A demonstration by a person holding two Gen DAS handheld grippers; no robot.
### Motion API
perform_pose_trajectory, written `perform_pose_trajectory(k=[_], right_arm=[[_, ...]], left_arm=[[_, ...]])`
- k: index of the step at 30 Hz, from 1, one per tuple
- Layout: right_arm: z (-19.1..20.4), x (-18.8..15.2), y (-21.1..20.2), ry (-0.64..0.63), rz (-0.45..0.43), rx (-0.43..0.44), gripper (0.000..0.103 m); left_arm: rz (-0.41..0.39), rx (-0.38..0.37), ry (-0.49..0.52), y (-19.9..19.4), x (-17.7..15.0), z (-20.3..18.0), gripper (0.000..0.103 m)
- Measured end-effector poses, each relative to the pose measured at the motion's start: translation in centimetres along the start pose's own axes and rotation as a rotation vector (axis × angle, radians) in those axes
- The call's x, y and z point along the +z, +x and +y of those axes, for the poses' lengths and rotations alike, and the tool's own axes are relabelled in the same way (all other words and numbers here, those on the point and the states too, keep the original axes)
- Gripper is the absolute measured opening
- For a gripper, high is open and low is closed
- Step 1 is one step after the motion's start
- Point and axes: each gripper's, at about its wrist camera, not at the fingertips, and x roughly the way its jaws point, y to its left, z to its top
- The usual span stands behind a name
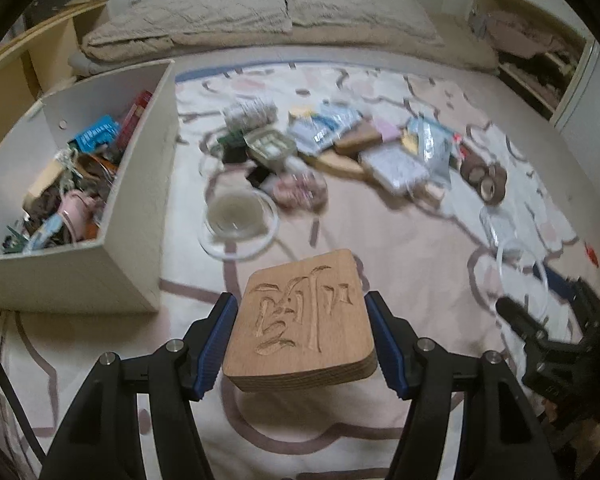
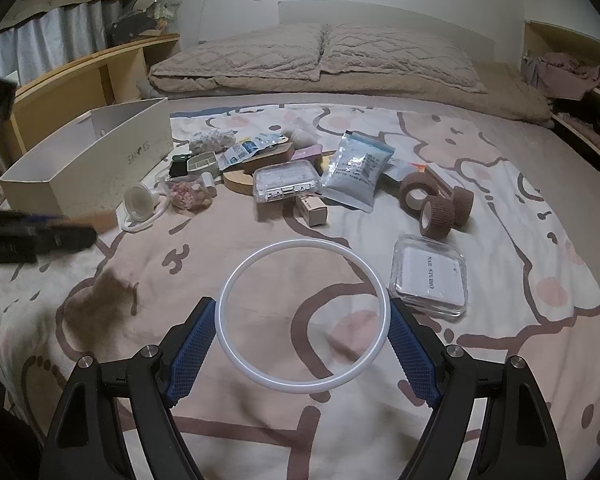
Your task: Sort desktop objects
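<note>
Both tongs carry an object above the bed.

The left tongs grip a carved wooden coaster by its two side edges, lifted off the patterned bedsheet just right of the white storage box. The right tongs stand wide, pads against a white ring held flat. Beyond lie brown tape rolls and a clear square case.
</note>
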Motion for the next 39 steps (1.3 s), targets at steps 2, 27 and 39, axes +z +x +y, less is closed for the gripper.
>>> perform_pose_trajectory(k=[2,27,39], right_arm=[[0.0,0.2,0.0,0.000,-0.004,0.004,0.084],[-1.6,-0.4,-1.3,0.021,-0.028,0.015,0.084],[-2.2,-1.3,0.0,0.060,0.001,0.072,0.084]], left_arm=[[-0.018,0.002,-0.018,-0.6,0.6,0.7,0.064],[0.148,-0.203,0.235,3.1,-5.2,-3.9,0.064],[0.219,-0.163,0.201,4.6,-6.2,-3.6,0.065]])
